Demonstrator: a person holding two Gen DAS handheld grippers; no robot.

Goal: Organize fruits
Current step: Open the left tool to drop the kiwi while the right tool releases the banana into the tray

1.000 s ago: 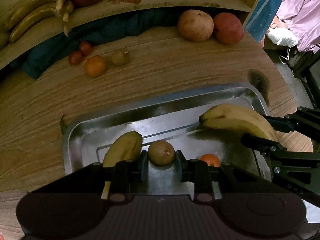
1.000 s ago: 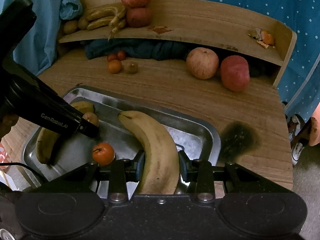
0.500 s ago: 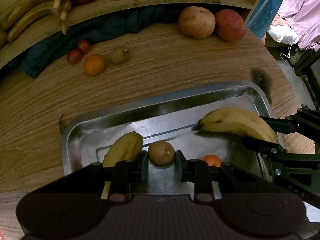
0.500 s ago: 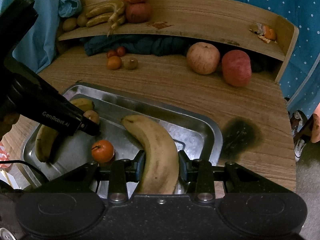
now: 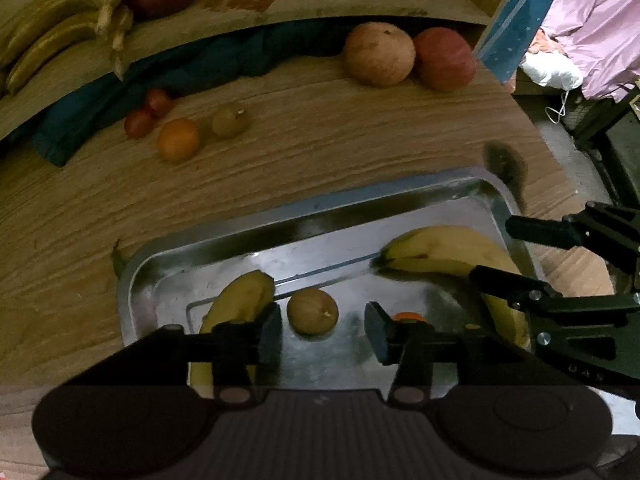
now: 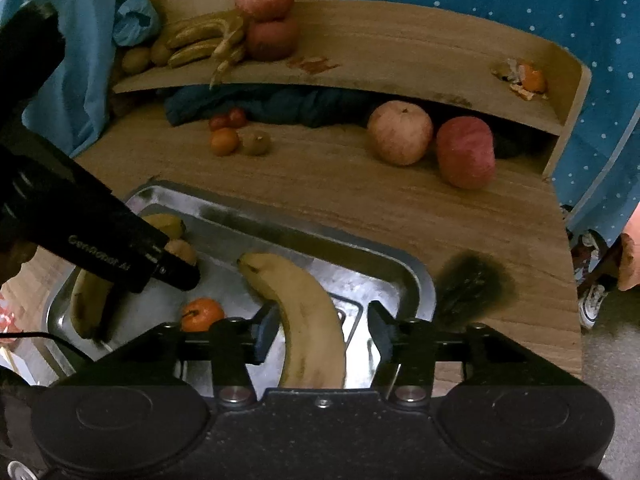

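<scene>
Both grippers stand over the steel tray (image 5: pixel 224 236) on the wooden counter (image 5: pixel 304 148), and both are parted, clasping nothing. The left gripper (image 5: pixel 322 330) has a small brown round fruit (image 5: pixel 313 311) lying on the tray floor between its fingers, nearer the left one and touching neither; a short banana (image 5: pixel 240 300) lies just beside and under the left finger, and a small orange (image 5: pixel 407 315) peeps out behind the right finger. The right gripper (image 6: pixel 322 332) straddles a long banana (image 6: pixel 304 312), whose long axis runs straight ahead between the fingers — blunt tip pointing away toward the tray's far wall, near end hidden under the gripper body; the left finger lies close against its flank, the right finger stands apart. The fruit sits dead ahead of each gripper, so any re-grasp would need only a closing, no sideways shift — this is a judgement. The right wrist view alone shows the shelf (image 6: pixel 400 52) with its banana bunch (image 6: pixel 200 38) and stacked red fruit, and the two large apples (image 6: pixel 400 132) below; the left wrist view alone shows the clearance around the brown fruit, which the left gripper's body partly hides in the other view.
</scene>
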